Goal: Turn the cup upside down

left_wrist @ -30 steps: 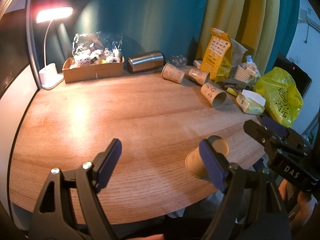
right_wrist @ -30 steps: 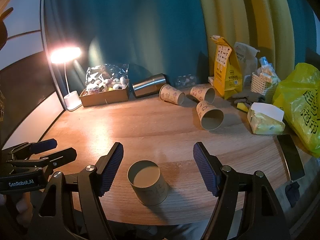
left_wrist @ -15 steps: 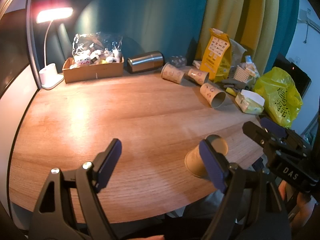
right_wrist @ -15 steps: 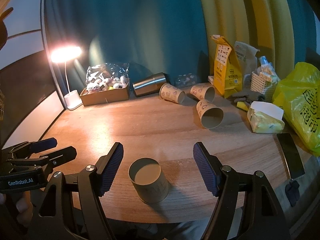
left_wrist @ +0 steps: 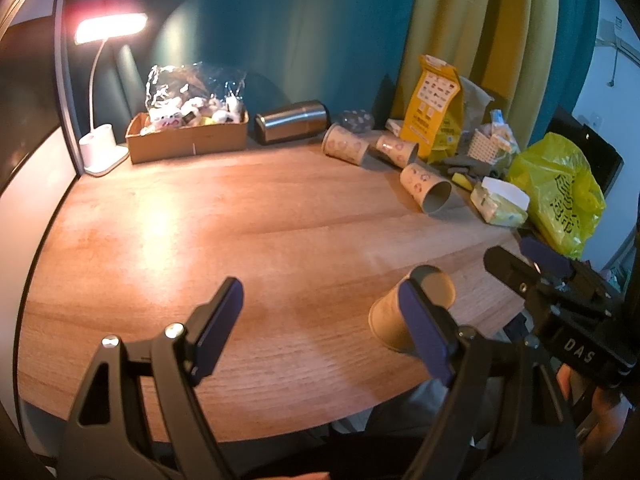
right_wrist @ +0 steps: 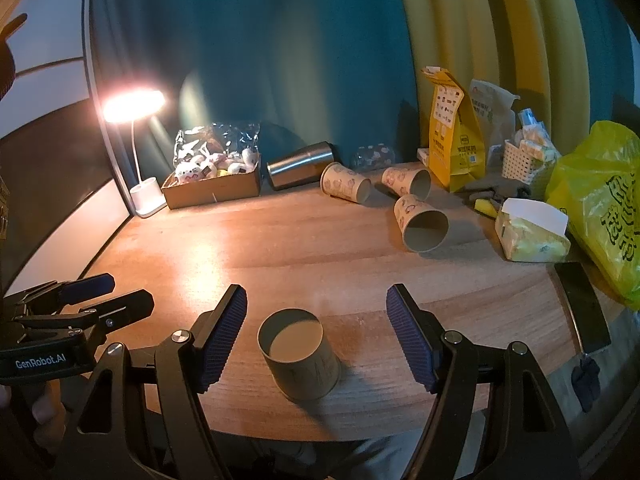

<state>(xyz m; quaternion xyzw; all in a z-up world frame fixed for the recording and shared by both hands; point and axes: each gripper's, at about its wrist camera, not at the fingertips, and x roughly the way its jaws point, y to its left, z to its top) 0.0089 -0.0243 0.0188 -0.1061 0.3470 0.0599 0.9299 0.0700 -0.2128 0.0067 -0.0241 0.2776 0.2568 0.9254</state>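
A tan paper cup [right_wrist: 302, 354] stands upright, mouth up, near the front edge of the round wooden table [right_wrist: 312, 248]. My right gripper [right_wrist: 316, 336] is open, its fingers on either side of the cup without touching it. In the left wrist view the same cup [left_wrist: 394, 316] shows partly behind my left gripper's right finger [left_wrist: 424, 332]. My left gripper [left_wrist: 320, 328] is open and empty, to the left of the cup. The right gripper [left_wrist: 536, 268] shows at that view's right edge.
Three more paper cups [right_wrist: 420, 224] lie on their sides at the back right, next to a steel tumbler [right_wrist: 300, 170]. A cardboard box of snacks [right_wrist: 212, 184], a lit desk lamp [right_wrist: 134, 108], an orange bag [right_wrist: 452, 136], a tissue pack [right_wrist: 532, 232] and a yellow plastic bag [right_wrist: 604, 200] line the back and right. A dark phone [right_wrist: 584, 308] lies at the right edge.
The right gripper has edged slightly forward around the cup. The left gripper has barely moved.
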